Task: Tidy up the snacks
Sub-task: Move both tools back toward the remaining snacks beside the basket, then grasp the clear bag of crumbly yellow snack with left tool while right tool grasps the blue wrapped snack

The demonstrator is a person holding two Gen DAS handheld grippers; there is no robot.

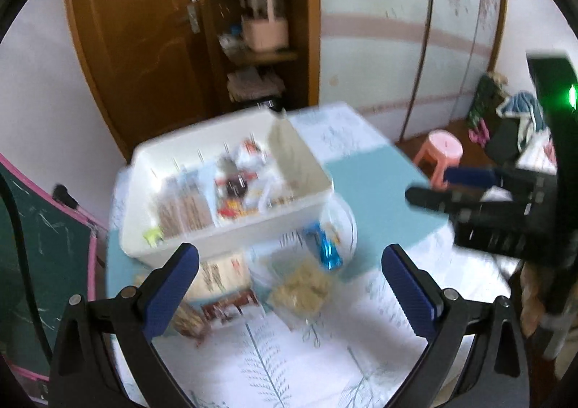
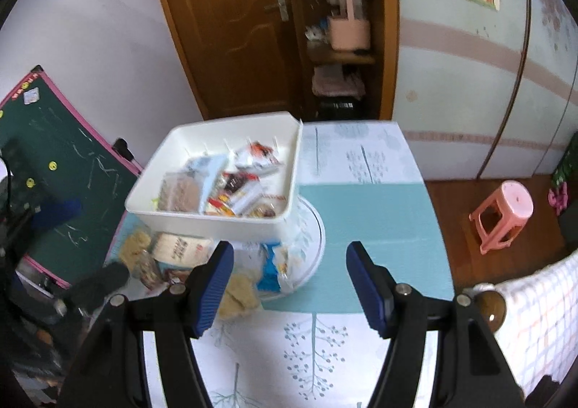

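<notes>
A white bin (image 1: 231, 238) (image 2: 202, 220) holding several snack packets stands on the table. In front of it lie loose snacks: a tan crumbly pack (image 1: 303, 287) (image 2: 236, 294), a blue packet (image 1: 327, 249) (image 2: 271, 270) on a clear plate (image 2: 314, 245), and a beige box (image 1: 222, 272) (image 2: 178, 245). My left gripper (image 1: 289, 296) is open and empty above these snacks. My right gripper (image 2: 289, 288) is open and empty above the plate; it also shows in the left wrist view (image 1: 469, 198).
The table has a white and teal cloth (image 2: 379, 223). A green chalkboard (image 2: 68, 169) leans at the left. A pink stool (image 2: 502, 216) stands on the floor at the right. A wooden door and shelves (image 2: 336, 28) are behind.
</notes>
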